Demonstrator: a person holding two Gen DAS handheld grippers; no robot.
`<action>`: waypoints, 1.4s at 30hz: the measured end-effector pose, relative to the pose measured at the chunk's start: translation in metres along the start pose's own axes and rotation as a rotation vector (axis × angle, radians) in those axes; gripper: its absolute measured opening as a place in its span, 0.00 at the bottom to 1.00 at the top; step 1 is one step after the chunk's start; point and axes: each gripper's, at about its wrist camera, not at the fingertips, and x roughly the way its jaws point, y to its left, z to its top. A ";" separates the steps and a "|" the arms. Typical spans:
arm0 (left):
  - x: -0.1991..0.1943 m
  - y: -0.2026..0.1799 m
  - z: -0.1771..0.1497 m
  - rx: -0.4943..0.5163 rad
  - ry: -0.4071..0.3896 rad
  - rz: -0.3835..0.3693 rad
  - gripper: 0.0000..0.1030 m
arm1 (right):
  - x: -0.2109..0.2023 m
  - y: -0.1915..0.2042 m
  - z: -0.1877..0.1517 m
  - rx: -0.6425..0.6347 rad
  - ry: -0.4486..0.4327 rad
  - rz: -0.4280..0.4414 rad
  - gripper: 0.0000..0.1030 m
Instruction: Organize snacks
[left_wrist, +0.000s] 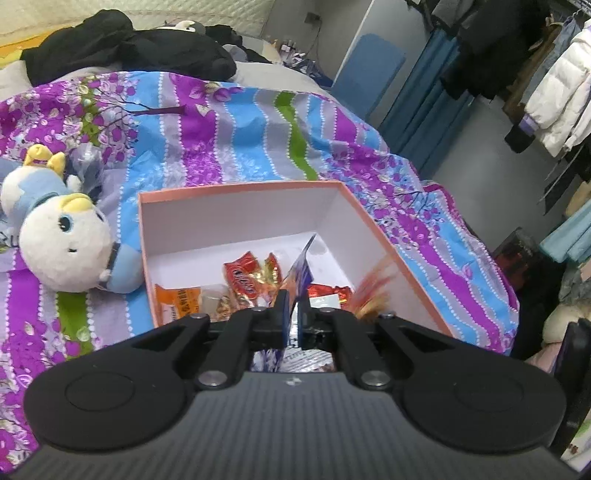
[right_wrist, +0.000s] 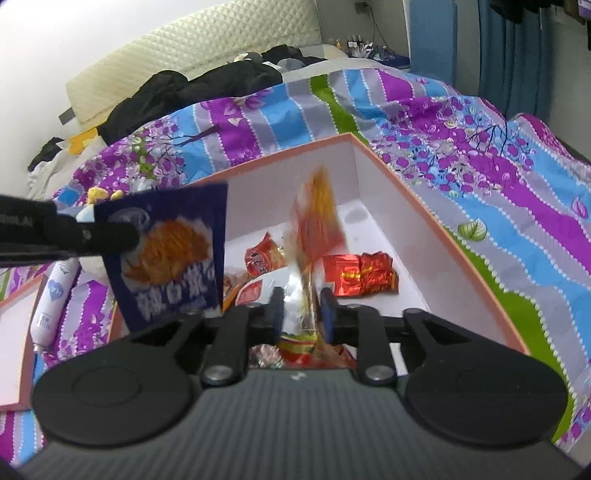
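Bed covered by a purple, blue and green floral quilt (left_wrist: 258, 122). On it sits an open pink box (left_wrist: 236, 192) with white inner walls, also seen from the right wrist (right_wrist: 443, 236).

Left gripper (left_wrist: 291, 314): jaws nearly together, pinching the edge of a dark blue snack packet (left_wrist: 301, 269) held over the box. In the right wrist view the same packet (right_wrist: 173, 254) hangs from the left gripper's fingers (right_wrist: 110, 236) at the box's left edge; printed face shows a fried golden snack and white lettering.

Right gripper (right_wrist: 303, 314): jaws spread a little, with a red-and-orange snack packet (right_wrist: 314, 229) standing between the pads. Packet is motion-blurred; cannot tell whether the pads touch it. In the left wrist view it shows as an orange blur (left_wrist: 373, 291) by the box's right wall.

Inside the box, on the floor: a red crinkled wrapper (right_wrist: 362, 275), a red packet with a dark oval logo (left_wrist: 242, 277), an orange packet (left_wrist: 177, 299) against the near left wall.

Left of the box, a white-and-blue plush toy (left_wrist: 62, 229) lies on the quilt. The box lid (right_wrist: 14, 332) rests further left, a white tube-shaped package (right_wrist: 51, 302) beside it. Black clothes (left_wrist: 125, 44) piled near the headboard.
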 end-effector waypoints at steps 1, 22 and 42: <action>-0.004 0.001 0.000 0.000 -0.002 0.002 0.15 | -0.002 0.001 -0.001 -0.002 0.002 0.002 0.26; -0.206 -0.036 -0.016 0.063 -0.232 0.027 0.48 | -0.161 0.040 0.029 -0.024 -0.279 0.070 0.56; -0.312 -0.047 -0.090 0.106 -0.316 0.033 0.48 | -0.262 0.062 -0.018 -0.048 -0.395 0.085 0.56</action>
